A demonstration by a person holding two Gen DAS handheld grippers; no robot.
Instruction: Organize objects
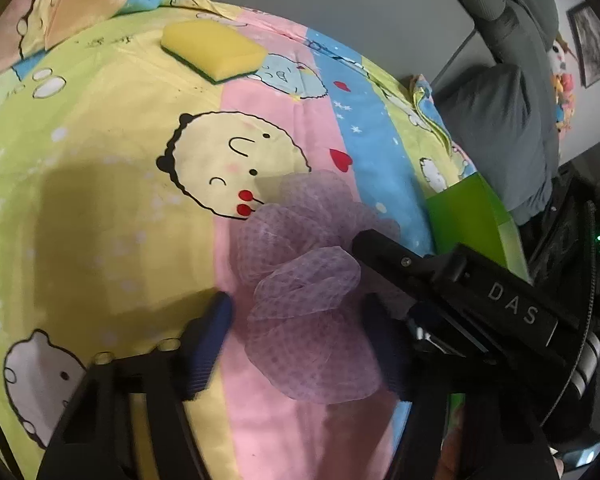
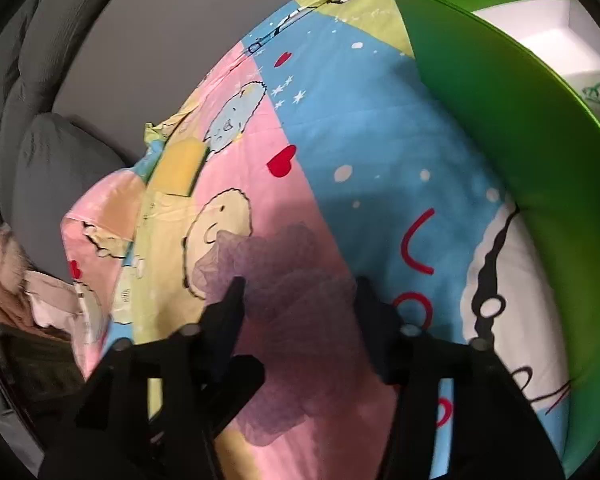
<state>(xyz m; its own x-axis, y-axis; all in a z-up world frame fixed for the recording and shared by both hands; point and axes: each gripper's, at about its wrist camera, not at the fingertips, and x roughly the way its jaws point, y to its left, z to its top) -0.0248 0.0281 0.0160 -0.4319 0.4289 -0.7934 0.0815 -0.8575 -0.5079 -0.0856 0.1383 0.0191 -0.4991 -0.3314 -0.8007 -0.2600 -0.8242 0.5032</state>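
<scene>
Objects counted: one lilac mesh bath pouf [image 1: 300,280] straddled by open, empty left claw [image 1: 300,336] and right claw [image 2: 298,312]; one yellow sponge [image 1: 214,50]; "DAS" read.

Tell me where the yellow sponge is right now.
In the left wrist view the yellow sponge lies flat on the cartoon bedsheet at the far upper left, well beyond the purple mesh pouf and away from the green box.

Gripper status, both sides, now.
Left gripper: open, fingers on either side of the purple mesh loofah, not clamped.
Right gripper: open, also straddling the loofah, nothing held.
</scene>
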